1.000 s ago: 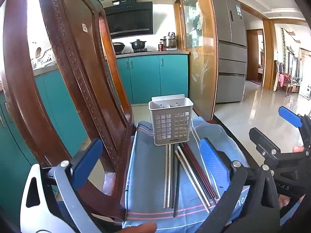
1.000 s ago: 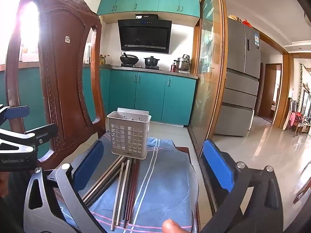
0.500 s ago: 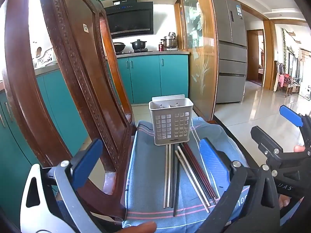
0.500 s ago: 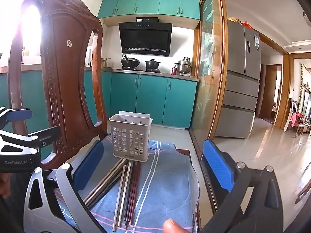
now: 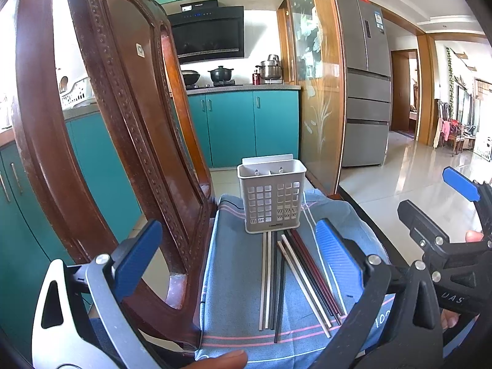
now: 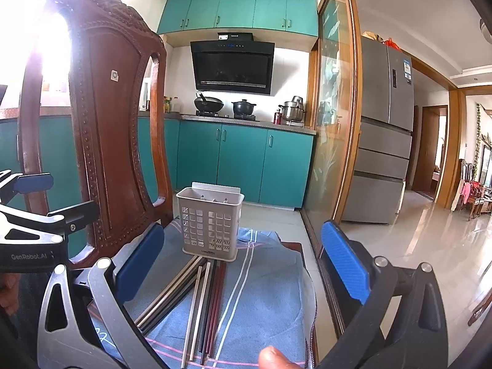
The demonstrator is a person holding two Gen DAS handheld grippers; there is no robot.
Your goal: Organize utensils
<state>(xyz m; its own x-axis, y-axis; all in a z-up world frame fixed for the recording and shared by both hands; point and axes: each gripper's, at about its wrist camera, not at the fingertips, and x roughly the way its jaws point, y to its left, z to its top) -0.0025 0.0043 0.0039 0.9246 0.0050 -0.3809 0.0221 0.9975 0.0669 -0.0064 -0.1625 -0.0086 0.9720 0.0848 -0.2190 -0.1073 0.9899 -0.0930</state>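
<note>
One carved wooden chair (image 5: 101, 141) carries one blue striped cloth (image 5: 236, 276). On it stands one grey perforated utensil caddy (image 5: 272, 196), with about eight chopsticks (image 5: 295, 279) lying flat just before it. Both the left tool (image 5: 240, 264) and right tool (image 6: 243, 264) hover spread wide, gripping nothing.

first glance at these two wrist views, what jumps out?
A white perforated utensil holder stands upright at the far end of a blue striped cloth, with chopsticks fanned flat in front of it. A carved dark wooden chair back looms on the left. Both the left gripper and right gripper are open and hold nothing.
</note>
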